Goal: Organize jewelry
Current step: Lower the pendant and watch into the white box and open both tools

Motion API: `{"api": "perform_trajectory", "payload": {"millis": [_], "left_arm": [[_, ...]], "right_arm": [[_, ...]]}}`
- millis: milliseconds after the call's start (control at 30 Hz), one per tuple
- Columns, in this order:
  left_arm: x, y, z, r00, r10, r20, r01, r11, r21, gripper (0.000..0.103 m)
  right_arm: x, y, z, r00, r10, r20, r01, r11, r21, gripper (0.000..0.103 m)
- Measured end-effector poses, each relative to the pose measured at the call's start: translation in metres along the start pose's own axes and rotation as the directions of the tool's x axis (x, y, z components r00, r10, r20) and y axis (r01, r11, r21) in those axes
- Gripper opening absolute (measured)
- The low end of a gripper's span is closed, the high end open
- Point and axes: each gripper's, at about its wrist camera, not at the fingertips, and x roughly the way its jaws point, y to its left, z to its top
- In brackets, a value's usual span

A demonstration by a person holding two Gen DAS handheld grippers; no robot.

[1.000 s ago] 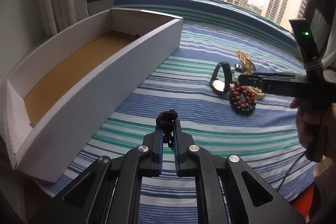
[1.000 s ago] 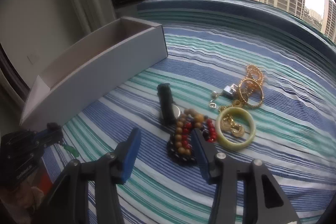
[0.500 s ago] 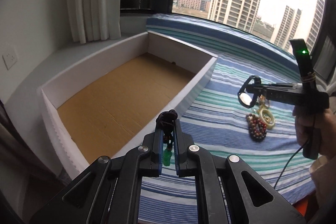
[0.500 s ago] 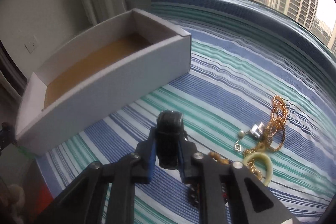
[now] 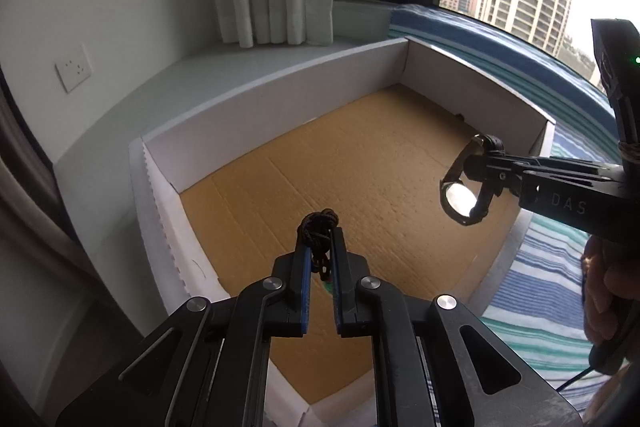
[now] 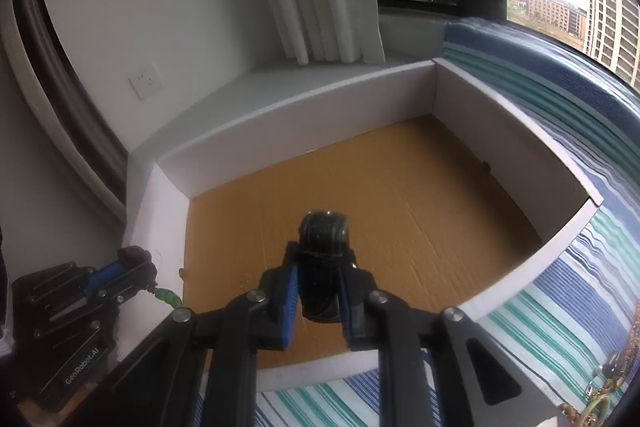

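Left wrist view: left gripper [image 5: 320,247] is pinching a dark knotted cord [image 5: 318,227] over the box's [image 5: 280,115] near end, while right gripper [image 6: 318,281] is clamping the watch [image 5: 466,189], hanging farther right.

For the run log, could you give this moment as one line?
left gripper: shut on dark cord | right gripper: shut on watch | both over box
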Motion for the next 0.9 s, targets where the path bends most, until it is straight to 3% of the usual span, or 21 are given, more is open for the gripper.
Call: {"api": "perform_trajectory", "payload": {"millis": [33,100,167,233,400,567,700,800,900], "left_arm": [[0.005,0.003,-0.001,1.0,-0.002,-0.016,0.002,1.0,-0.004,0.009],[0.012,0.004,-0.002,1.0,0.004,-0.03,-0.004,1.0,-0.007,0.023],[0.01,0.006,-0.002,0.999,0.034,-0.011,-0.034,0.999,-0.005,0.07],[0.003,0.007,-0.002,0.995,0.093,0.037,-0.093,0.996,0.001,0.088],[-0.001,0.004,-0.002,0.974,0.185,0.133,-0.195,0.978,0.071,0.091],[0.015,-0.016,-0.011,0.962,0.248,0.117,-0.27,0.931,0.247,0.088],[0.012,-0.024,-0.017,0.941,0.304,0.15,-0.336,0.895,0.293,0.091],[0.003,-0.02,-0.023,0.937,0.301,0.18,-0.342,0.898,0.276,0.091],[-0.006,-0.015,-0.031,0.944,0.284,0.167,-0.32,0.911,0.259,0.091]], "right_arm": [[0.008,-0.001,0.0,1.0,-0.005,-0.023,0.005,1.0,0.005,0.02],[0.008,-0.003,-0.002,1.0,-0.01,-0.027,0.01,1.0,0.009,0.028],[0.003,-0.004,-0.002,1.0,-0.022,-0.014,0.022,1.0,-0.002,0.034],[-0.001,-0.004,-0.002,0.999,-0.053,-0.002,0.053,0.998,-0.018,0.04],[0.012,-0.005,-0.006,0.989,-0.144,-0.019,0.143,0.988,-0.058,0.046],[0.018,0.002,-0.018,0.972,-0.236,-0.006,0.234,0.967,-0.105,0.046],[0.011,0.004,-0.024,0.964,-0.267,0.009,0.266,0.959,-0.101,0.046],[0.007,0.008,-0.032,0.955,-0.295,0.015,0.295,0.948,-0.118,0.046],[-0.001,0.018,-0.048,0.946,-0.323,0.03,0.324,0.932,-0.164,0.046]]}}
